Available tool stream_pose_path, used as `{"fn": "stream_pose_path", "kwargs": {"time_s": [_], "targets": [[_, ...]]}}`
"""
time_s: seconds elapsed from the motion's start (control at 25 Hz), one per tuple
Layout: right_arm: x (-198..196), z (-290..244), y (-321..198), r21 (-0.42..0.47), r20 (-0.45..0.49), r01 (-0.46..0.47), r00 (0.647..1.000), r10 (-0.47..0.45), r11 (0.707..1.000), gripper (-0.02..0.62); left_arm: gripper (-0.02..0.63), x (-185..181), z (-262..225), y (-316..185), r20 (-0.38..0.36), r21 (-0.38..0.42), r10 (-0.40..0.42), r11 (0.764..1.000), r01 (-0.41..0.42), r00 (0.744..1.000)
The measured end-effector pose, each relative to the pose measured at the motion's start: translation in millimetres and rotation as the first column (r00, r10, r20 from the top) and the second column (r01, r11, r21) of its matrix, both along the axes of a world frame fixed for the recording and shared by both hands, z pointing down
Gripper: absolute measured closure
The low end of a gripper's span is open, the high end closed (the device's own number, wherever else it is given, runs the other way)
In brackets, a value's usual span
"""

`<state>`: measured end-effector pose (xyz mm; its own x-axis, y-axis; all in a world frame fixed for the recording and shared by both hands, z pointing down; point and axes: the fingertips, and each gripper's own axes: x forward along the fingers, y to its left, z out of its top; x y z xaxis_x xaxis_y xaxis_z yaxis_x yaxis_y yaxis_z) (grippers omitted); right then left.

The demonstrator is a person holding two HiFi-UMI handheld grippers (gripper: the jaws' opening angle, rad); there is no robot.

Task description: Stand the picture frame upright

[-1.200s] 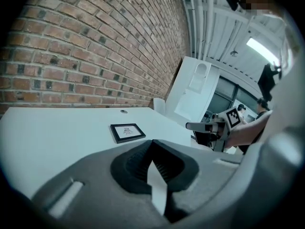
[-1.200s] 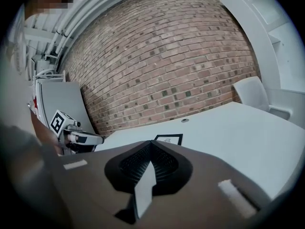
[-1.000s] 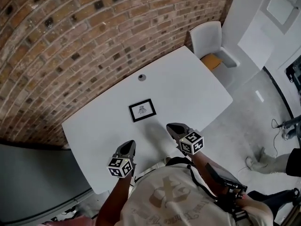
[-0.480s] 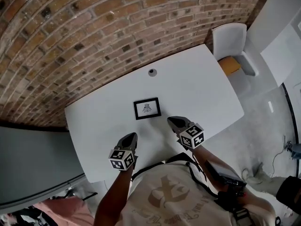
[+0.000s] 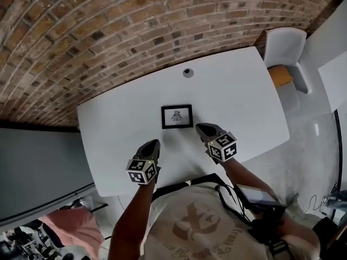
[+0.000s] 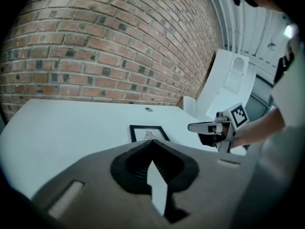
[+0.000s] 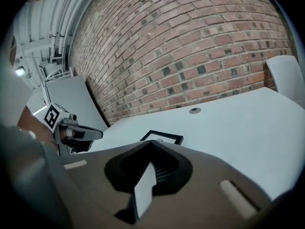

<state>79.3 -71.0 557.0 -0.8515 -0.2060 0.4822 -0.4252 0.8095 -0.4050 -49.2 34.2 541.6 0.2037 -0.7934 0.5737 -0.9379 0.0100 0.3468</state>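
Both the left claw (image 5: 154, 143) and right claw (image 5: 201, 128), closed and empty, slant down toward the flat picture frame (image 5: 177, 116).

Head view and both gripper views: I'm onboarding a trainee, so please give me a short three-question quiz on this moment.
1. True or false: the small black picture frame stands upright on the white table.
2. Choose one. The left gripper and right gripper are: A) both shut and empty, short of the frame; B) both wide open; C) both clamped on the frame.
3. Fill in: the round grey grommet sits in the table between the frame and the ___ wall.

Key: 1 false, it lies flat; 2 A; 3 brick.
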Motion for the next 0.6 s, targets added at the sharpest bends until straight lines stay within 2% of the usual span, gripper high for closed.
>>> {"fn": "stream_pose_path", "kwargs": {"time_s": [0.32, 0.6], "targets": [[-4.4, 15.9, -15.7, -0.057, -0.034, -0.084, 0.996, 0.082, 0.995, 0.589, 0.602, -6.3, 22.3, -11.8, -0.066, -0.036, 0.03, 0.999, -0.033, 0.997], [-11.2, 37.4, -24.4, -0.087, -0.109, -0.106, 0.989, 0.096, 0.991, 0.589, 0.601, -9.5, 41.0, -38.5, -0.104, -0.061, 0.077, 0.995, -0.084, 0.992]]}}
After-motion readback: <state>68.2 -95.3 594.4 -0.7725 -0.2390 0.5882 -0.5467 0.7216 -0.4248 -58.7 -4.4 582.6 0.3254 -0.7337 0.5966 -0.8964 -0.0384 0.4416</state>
